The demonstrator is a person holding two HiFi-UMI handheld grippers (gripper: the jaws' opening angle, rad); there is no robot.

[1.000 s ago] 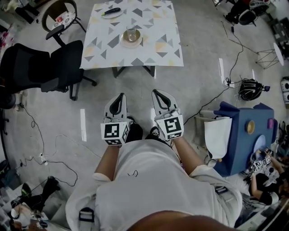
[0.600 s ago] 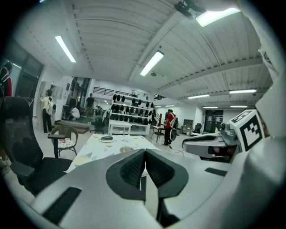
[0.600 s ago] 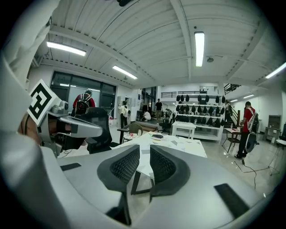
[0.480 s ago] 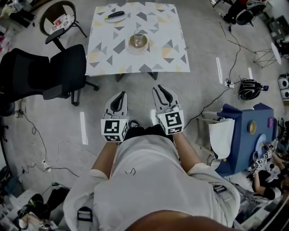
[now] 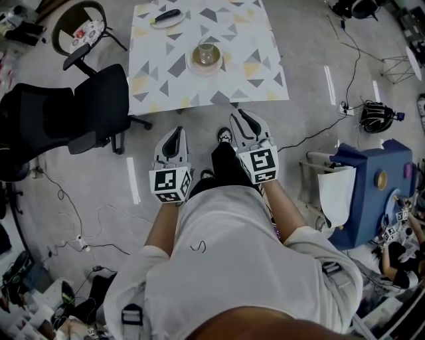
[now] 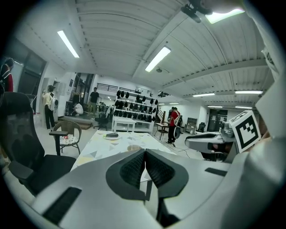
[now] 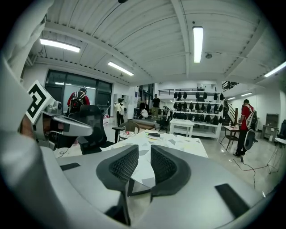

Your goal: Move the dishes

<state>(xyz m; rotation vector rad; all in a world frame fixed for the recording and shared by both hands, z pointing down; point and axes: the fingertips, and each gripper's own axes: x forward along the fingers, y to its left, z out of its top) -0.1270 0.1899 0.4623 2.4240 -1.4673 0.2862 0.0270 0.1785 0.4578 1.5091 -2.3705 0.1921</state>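
A table (image 5: pixel 255 63) under a triangle-patterned cloth stands ahead of me. On it are a saucer holding a glass (image 5: pixel 206 56) and, at the far left, a plate with a dark object (image 5: pixel 166 17). Both grippers hover over the floor short of the table's near edge, holding nothing. My left gripper (image 5: pixel 174 141) has its pads touching. My right gripper (image 5: pixel 248 125) shows a narrow gap between its pads. The left gripper view has the left gripper (image 6: pixel 145 152), the plate (image 6: pixel 111 135) and the saucer (image 6: pixel 133 147). The right gripper view has the right gripper (image 7: pixel 144 150) and the plate (image 7: pixel 154 134).
A black office chair (image 5: pixel 66 113) stands left of the table, with a round wicker chair (image 5: pixel 83 23) behind it. A blue cabinet (image 5: pixel 375 192) is at the right. Cables and a helmet (image 5: pixel 377 116) lie on the floor. People stand far off in the room.
The person has stepped toward the table, one foot now forward between the grippers. Both grippers are closer to the table's near edge. Their jaws look unchanged.
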